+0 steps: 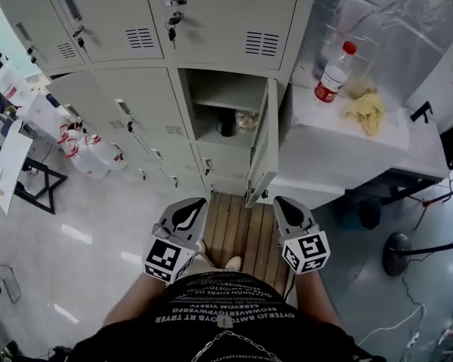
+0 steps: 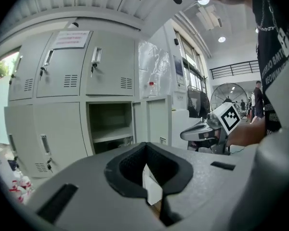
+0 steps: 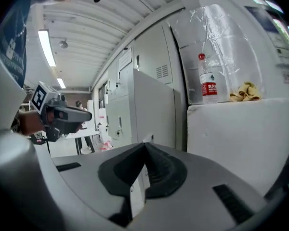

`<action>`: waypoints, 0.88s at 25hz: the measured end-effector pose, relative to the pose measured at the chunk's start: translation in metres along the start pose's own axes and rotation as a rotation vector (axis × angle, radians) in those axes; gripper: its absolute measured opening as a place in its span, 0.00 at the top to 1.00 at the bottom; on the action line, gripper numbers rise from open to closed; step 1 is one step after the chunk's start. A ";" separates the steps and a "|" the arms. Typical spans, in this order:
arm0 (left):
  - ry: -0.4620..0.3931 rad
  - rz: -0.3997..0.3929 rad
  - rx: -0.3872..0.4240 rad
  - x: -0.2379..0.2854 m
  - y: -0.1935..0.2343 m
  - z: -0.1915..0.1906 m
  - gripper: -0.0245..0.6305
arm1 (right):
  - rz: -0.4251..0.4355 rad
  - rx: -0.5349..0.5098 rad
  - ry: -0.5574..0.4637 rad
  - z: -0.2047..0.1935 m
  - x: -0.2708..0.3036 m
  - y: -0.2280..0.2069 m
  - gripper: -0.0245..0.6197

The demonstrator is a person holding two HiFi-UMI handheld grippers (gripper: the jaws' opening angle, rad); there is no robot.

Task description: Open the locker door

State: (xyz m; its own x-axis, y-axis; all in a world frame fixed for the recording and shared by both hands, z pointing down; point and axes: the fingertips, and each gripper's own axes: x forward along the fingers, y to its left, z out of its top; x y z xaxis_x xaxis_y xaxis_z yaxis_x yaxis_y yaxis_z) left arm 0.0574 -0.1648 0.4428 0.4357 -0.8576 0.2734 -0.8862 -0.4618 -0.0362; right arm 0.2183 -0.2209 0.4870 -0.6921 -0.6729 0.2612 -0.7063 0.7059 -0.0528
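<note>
The grey locker door [image 1: 263, 145] stands swung open, its edge towards me, and bares a compartment [image 1: 225, 96] with a shelf and a dark object [image 1: 226, 123] on it. Both grippers hang close to my body, well short of the lockers and touching nothing. The left gripper [image 1: 195, 202] is shut and empty; its tips meet in the left gripper view [image 2: 146, 144], facing the open compartment [image 2: 111, 124]. The right gripper [image 1: 281, 200] is shut and empty too [image 3: 145, 143], pointing along the open door [image 3: 154, 109].
A white cabinet [image 1: 340, 145] stands right of the lockers, with a red-capped water bottle [image 1: 332, 74] and a yellow cloth [image 1: 368, 111] on top. Plastic jugs [image 1: 90, 153] sit on the floor at left. A wooden platform [image 1: 238, 228] lies before the lockers. A fan base [image 1: 402, 253] is at right.
</note>
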 end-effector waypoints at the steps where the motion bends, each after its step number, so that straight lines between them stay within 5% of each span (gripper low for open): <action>1: -0.013 0.009 0.004 -0.004 -0.001 0.006 0.97 | 0.016 -0.002 -0.032 0.007 -0.006 0.005 0.97; 6: -0.052 0.030 0.022 -0.019 -0.003 0.023 0.97 | 0.053 -0.031 -0.102 0.025 -0.017 0.026 0.97; 22: -0.047 -0.027 0.043 0.003 0.003 0.030 0.97 | 0.012 -0.018 -0.065 0.029 0.008 0.007 0.97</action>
State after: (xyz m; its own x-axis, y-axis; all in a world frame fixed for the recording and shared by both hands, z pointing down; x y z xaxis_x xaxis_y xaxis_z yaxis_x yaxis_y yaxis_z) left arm 0.0613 -0.1757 0.4144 0.4668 -0.8541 0.2292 -0.8671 -0.4930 -0.0711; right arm 0.2036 -0.2281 0.4605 -0.7092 -0.6769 0.1970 -0.6954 0.7176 -0.0379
